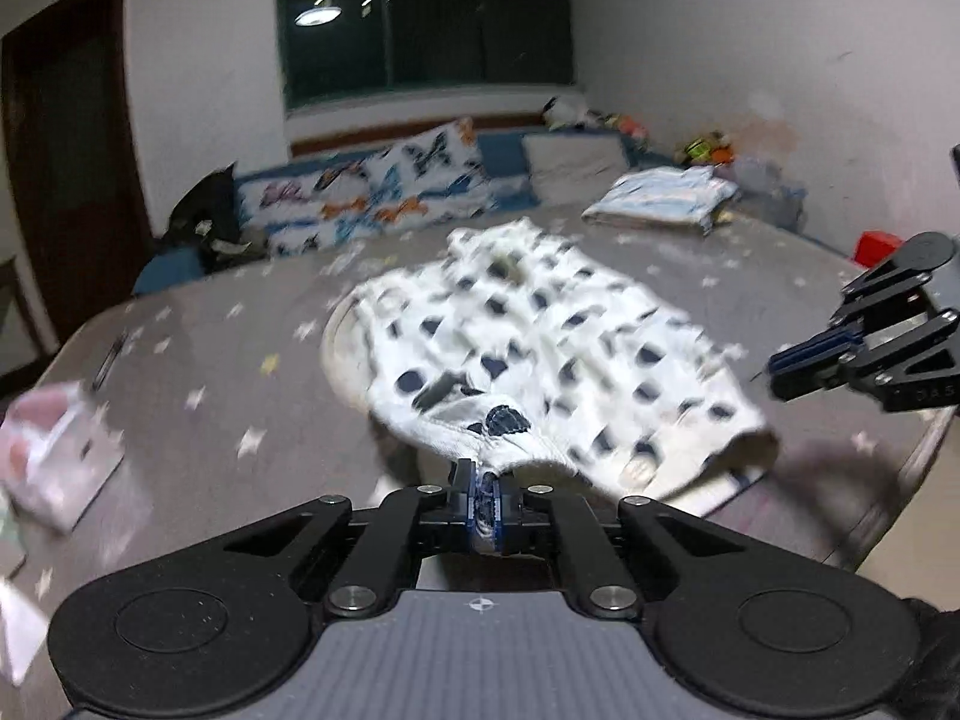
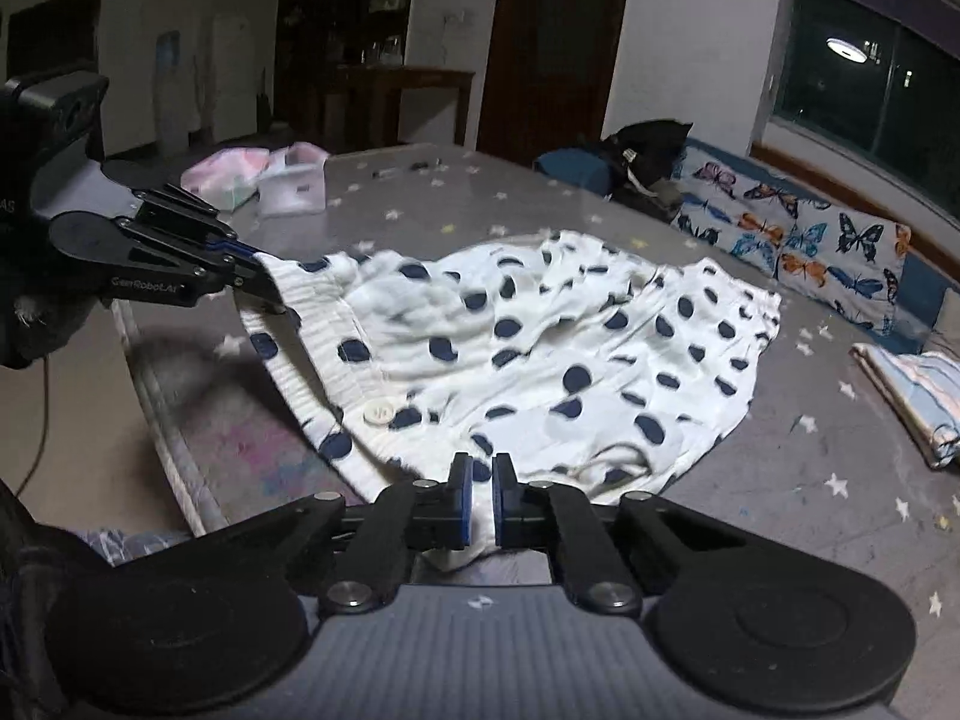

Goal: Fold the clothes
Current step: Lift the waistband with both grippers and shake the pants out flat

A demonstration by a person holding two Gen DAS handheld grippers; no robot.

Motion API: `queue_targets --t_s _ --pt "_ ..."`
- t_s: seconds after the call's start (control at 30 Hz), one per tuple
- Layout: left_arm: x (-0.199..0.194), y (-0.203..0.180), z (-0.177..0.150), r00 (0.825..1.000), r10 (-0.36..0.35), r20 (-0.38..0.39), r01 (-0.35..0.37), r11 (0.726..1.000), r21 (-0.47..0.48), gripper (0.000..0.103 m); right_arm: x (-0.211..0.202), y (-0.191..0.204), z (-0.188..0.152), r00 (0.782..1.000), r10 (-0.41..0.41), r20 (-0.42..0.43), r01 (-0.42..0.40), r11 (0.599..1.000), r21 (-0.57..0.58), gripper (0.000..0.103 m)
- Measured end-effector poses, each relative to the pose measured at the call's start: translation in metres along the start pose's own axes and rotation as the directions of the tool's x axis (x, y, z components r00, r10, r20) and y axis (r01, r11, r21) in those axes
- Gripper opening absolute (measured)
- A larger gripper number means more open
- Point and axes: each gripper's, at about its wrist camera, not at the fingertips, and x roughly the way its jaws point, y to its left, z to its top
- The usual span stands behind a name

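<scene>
Spotted garment [image 2: 540, 354], white with dark dots, lies crumpled near the front edge of the bed [image 2: 810, 516], its near hem lifted off the grey star-print cover

Left hand-held gripper [image 1: 485, 495]: clenched on the near hem, cloth pinched between the blue pads; the right wrist view shows it at far left holding a corner of the waistband edge

Right hand-held gripper [image 2: 478, 495]: jaws drawn in on the near edge, white fabric caught between them, a button [image 2: 378, 412] just beyond. In the left wrist view its tip sits right of the cloth; the contact cannot be made out there

Step in hand, as I judge it: both near corners gripped, the first fold about to start

Next move calls for raising both corners together, keeping the hem taut between them, and carrying it toward the far edge so the halves meet squarely. Uneven lift would skew the fold

Folded striped cloth [image 2: 918, 402] rests apart at far right; butterfly pillow [image 2: 798, 240] behind
</scene>
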Motion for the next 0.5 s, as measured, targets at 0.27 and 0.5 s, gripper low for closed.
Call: queue_targets --t_s 0.27,0.5 --pt "0.003 0.007 -0.015 0.997 0.035 -0.071 -0.037 0.999 -0.024 0.005 0.012 -0.004 0.0 1.0 0.024 -0.012 -0.024 1.0 -0.007 0.044" --pt "0.007 0.008 -0.017 0.995 0.035 -0.09 -0.037 0.999 -0.027 0.005 0.034 0.006 -0.009 0.997 0.044 -0.066 -0.046 0.998 -0.035 0.043"
